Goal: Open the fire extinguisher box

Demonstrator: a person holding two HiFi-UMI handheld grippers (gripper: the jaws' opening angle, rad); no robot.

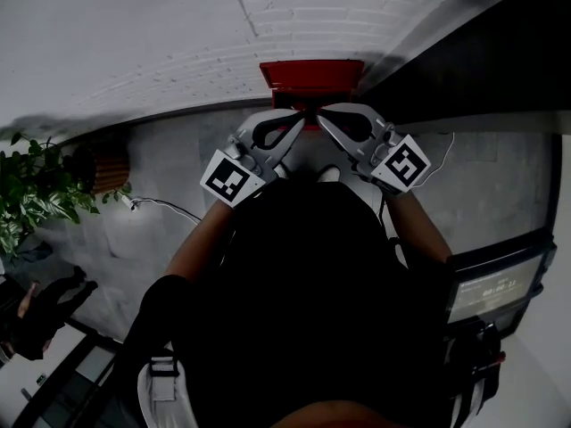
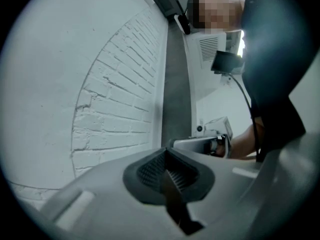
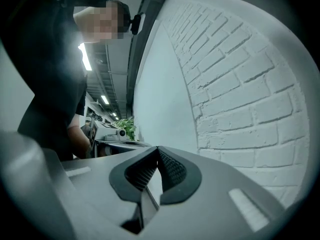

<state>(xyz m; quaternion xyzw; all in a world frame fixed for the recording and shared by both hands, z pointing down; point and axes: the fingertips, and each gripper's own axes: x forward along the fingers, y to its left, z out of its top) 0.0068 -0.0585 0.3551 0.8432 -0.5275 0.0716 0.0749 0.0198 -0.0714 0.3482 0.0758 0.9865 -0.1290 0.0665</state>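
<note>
The red fire extinguisher box (image 1: 310,74) stands against the white brick wall (image 1: 303,12), top centre of the head view. Both grippers are held side by side just in front of it, tips turned towards each other. My left gripper (image 1: 298,120) is shut with nothing between its pads; in its own view the jaws meet at the left gripper (image 2: 167,152) tip and face the brick wall (image 2: 115,104). My right gripper (image 1: 323,114) is also shut and empty, and in its own view the right gripper (image 3: 157,151) points along the wall (image 3: 240,79). The box is hidden in both gripper views.
A leafy potted plant (image 1: 36,190) stands at the left, with a white cable (image 1: 165,205) on the grey floor. A dark screen device (image 1: 495,288) sits at the right. The person's dark torso (image 1: 312,301) fills the lower middle.
</note>
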